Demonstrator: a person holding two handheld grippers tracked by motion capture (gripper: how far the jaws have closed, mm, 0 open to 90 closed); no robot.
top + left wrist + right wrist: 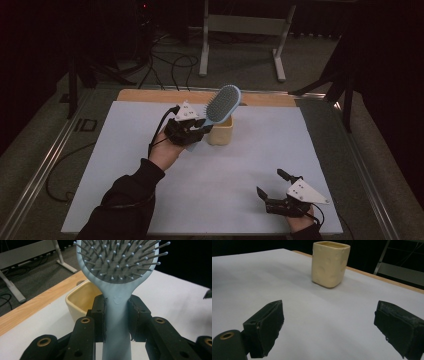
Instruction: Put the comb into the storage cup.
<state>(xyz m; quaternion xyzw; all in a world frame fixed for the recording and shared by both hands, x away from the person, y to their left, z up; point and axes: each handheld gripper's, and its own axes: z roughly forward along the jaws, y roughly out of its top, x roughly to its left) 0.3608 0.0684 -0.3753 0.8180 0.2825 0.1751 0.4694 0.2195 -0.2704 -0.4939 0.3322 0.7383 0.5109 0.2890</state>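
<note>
A light blue hairbrush is held up off the table, its bristled head tilted over a cream square cup. My left gripper is shut on the brush's handle just below the head, both pads pressed against it. The cup stands upright on the white sheet, right beside and behind the left gripper. My right gripper rests low near the front right of the sheet, open, with nothing between its jaws.
A wooden strip runs along the sheet's far edge. Metal rails border the table. Beyond it on the floor are cables and a grey metal stand.
</note>
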